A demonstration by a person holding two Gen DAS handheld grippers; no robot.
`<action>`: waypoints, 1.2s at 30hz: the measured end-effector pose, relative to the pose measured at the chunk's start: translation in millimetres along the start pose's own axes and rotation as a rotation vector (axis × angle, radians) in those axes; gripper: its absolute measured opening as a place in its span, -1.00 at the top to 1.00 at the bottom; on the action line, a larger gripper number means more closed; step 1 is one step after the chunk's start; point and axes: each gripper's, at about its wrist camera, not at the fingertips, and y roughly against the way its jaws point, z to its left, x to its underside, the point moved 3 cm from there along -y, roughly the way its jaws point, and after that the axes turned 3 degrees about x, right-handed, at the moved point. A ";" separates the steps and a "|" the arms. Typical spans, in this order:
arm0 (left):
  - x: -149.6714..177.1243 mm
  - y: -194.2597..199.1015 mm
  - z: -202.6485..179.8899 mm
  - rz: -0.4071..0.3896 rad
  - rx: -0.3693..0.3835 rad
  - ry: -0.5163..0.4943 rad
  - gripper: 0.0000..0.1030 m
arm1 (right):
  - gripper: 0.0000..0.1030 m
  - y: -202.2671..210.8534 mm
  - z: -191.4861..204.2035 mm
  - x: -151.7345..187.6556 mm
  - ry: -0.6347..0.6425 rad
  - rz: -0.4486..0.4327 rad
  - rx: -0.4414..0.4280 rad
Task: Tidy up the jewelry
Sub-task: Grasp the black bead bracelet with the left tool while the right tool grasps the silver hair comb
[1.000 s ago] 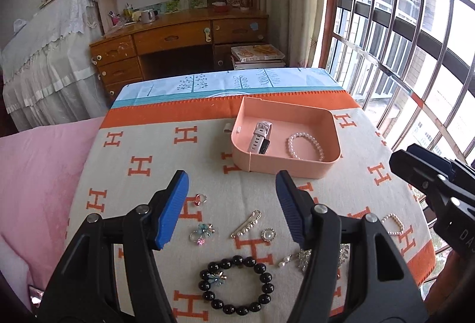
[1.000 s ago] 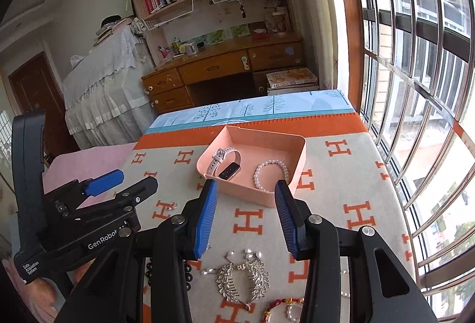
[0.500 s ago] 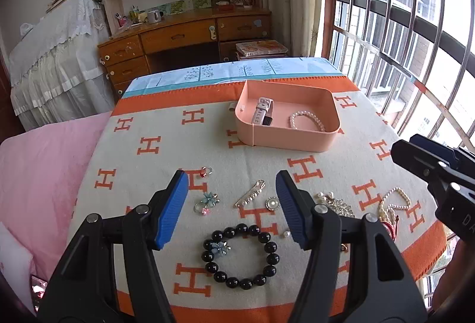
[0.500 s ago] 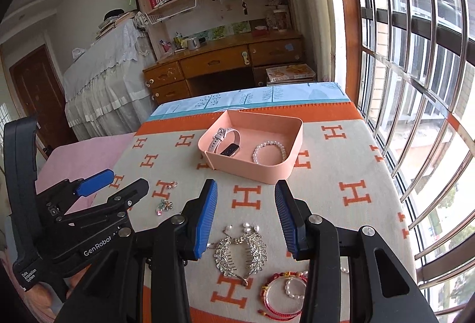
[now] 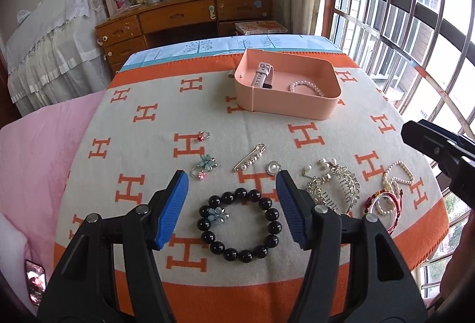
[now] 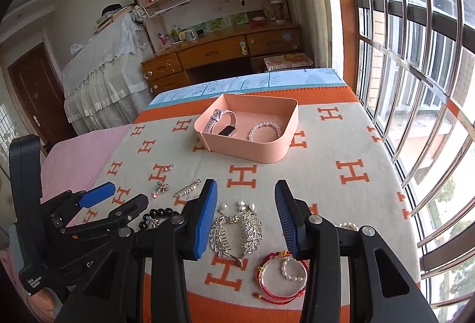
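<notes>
My left gripper [image 5: 231,174] is open and empty, hovering above a black bead bracelet [image 5: 272,214] that carries a small blue flower [image 5: 216,214]. My right gripper [image 6: 245,183] is also open and empty, above a silver hair comb [image 6: 237,229]. A red cord bracelet [image 6: 261,266] with pearls lies just right of the comb. Further back, a pink tray [image 5: 285,106] holds a watch [image 5: 261,76] and a pearl bracelet [image 5: 305,87]. Loose on the blanket lie a pearl pin [image 5: 251,161], a round brooch [image 5: 273,168], a flower ring [image 5: 206,162] and a small ring [image 5: 203,136].
The table wears an orange and cream blanket [image 5: 142,145], whose near edge lies close under both grippers. A pearl strand [image 5: 399,171] lies at the right edge. A pink bed [image 5: 38,150] is on the left, a barred window [image 6: 415,55] on the right and a wooden desk [image 6: 222,50] behind.
Both grippers have drawn back from the tray toward the table's near edge and sunk a little. The black bracelet and the comb now show fully between their fingers. Their openings are unchanged.
</notes>
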 end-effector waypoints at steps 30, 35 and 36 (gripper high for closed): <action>14.5 -45.9 31.8 0.154 0.057 0.043 -0.14 | 0.02 -93.1 -16.9 33.7 -0.009 0.296 -0.047; 19.4 -57.3 37.1 0.191 0.077 0.056 -0.14 | 0.02 -110.1 -9.1 41.7 0.029 0.316 -0.042; 20.2 -58.7 38.4 0.195 0.080 0.058 -0.14 | 0.02 -113.6 -7.3 42.2 0.041 0.320 -0.039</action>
